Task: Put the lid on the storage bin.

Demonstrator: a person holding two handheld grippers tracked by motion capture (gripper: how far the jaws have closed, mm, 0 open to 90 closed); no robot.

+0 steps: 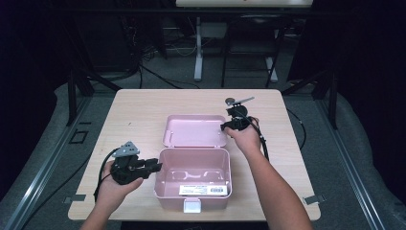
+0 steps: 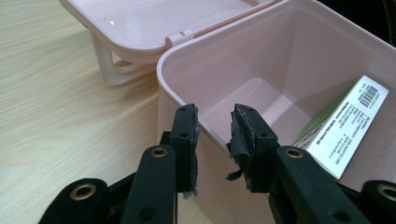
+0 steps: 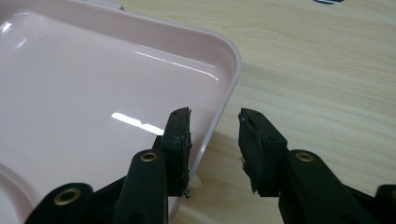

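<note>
We saw the pink box (image 1: 193,178) near the table's (image 1: 134,108) front edge, its lid (image 1: 195,130) lying flat open behind it. Our left gripper (image 2: 214,122) straddled the box's left wall, jaws apart. Our right gripper (image 3: 214,127) straddled the lid's right rim, jaws apart. Bare tabletop lay open on both sides; a white label (image 2: 348,126) sat inside the box.

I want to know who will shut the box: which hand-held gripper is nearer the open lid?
Right. The right hand-held gripper straddles the rim of the pink lid at its right edge, jaws open. The left hand-held gripper is at the box body's left wall, away from the lid.
</note>
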